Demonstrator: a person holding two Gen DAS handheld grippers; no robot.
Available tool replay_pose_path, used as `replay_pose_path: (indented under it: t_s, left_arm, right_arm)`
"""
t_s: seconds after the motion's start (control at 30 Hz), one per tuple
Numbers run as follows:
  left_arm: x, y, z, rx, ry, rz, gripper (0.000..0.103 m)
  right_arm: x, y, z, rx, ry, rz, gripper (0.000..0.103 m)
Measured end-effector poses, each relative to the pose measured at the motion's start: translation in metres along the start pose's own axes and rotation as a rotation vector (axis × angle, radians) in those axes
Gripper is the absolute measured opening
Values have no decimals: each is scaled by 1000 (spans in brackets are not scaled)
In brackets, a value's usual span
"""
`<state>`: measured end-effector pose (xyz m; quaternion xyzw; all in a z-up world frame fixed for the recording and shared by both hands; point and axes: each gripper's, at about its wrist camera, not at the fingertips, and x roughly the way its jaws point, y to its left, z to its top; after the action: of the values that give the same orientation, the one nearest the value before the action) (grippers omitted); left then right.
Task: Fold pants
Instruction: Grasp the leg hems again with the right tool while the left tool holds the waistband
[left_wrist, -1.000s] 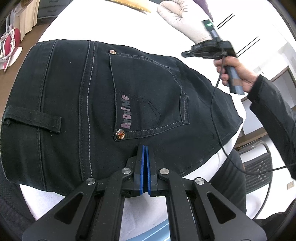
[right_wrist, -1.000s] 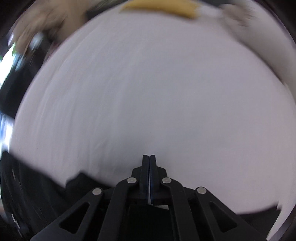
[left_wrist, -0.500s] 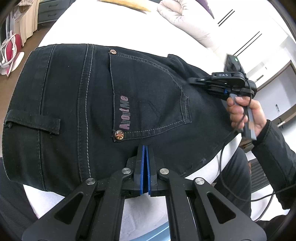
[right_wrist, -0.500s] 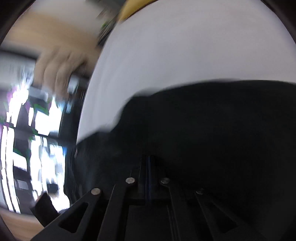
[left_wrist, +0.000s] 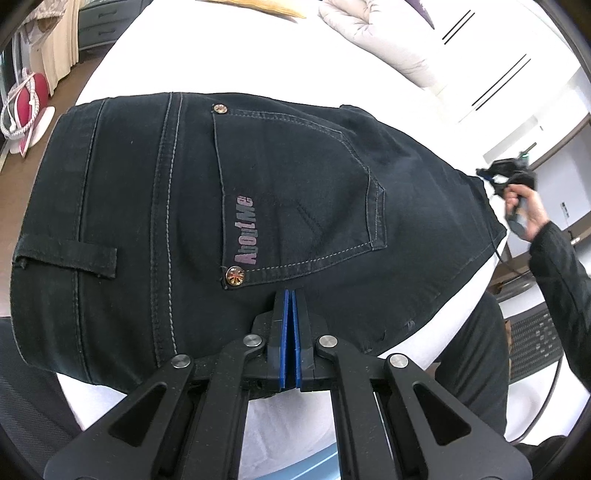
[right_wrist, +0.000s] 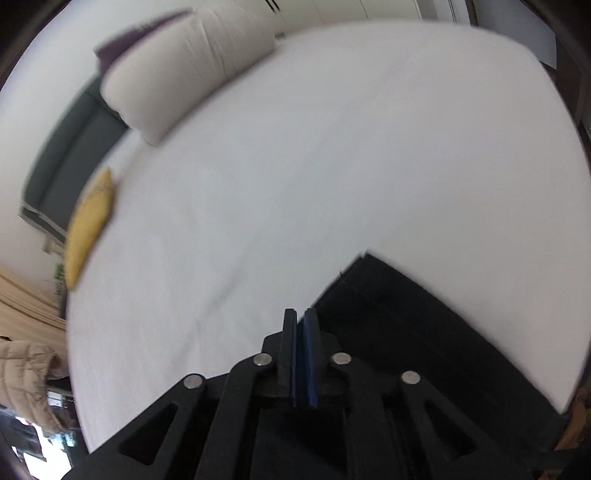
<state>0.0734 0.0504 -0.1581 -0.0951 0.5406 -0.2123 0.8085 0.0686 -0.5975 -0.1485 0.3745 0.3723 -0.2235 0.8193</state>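
Left wrist cam: black jeans (left_wrist: 295, 206) lie folded on the white bed (left_wrist: 155, 51), back pocket (left_wrist: 299, 192) up w/ logo. My left gripper (left_wrist: 291, 295) hangs over the near hem edge, blue pads pressed together, nothing between them. Denim looks heavy, stiff-ish, not slippery, so I'd grab thick seams or waistband.

Right wrist cam: blurry. Right gripper (right_wrist: 301, 317) nearly clenched, empty, above a jeans corner (right_wrist: 406, 332); pillow (right_wrist: 184, 74) far off.

Each claw (left_wrist: 291, 295) has 2 blue-padded black fingers, matte black triangular linkages and 4 silver screws; black sleeve (left_wrist: 561, 273).
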Motion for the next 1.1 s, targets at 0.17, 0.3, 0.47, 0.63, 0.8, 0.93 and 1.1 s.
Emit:
replay_pose_path:
  t_s: [0.17,0.3,0.47,0.63,0.8,0.93,1.1]
  left_arm:
    - [-12,-22,17,19,6,40,2]
    - [-15,-65,44,86,-43,-14,2]
    - [44,-114,83,159,-3,-84,2]
    - [111,-126,107,189,80,-64,2]
    - [113,-89,106,64,59,-129,2]
    - [92,-66,91,52,22,-113,2]
    - [59,-49,73,17,-31,-68,2]
  right_arm:
    - [-22,48,-79,-196,215,362,23]
    - [12,61,-138,-207,414,529,41]
    - [44,9,-113,-133,370,447,0]
    - [26,-76,-34,26,163,302,0]
    - [-3,-152,29,125,-3,165,0]
    - [-55,-174,42,191,-113,77,52]
    - [-112,-213,9,244,-152,256,57]
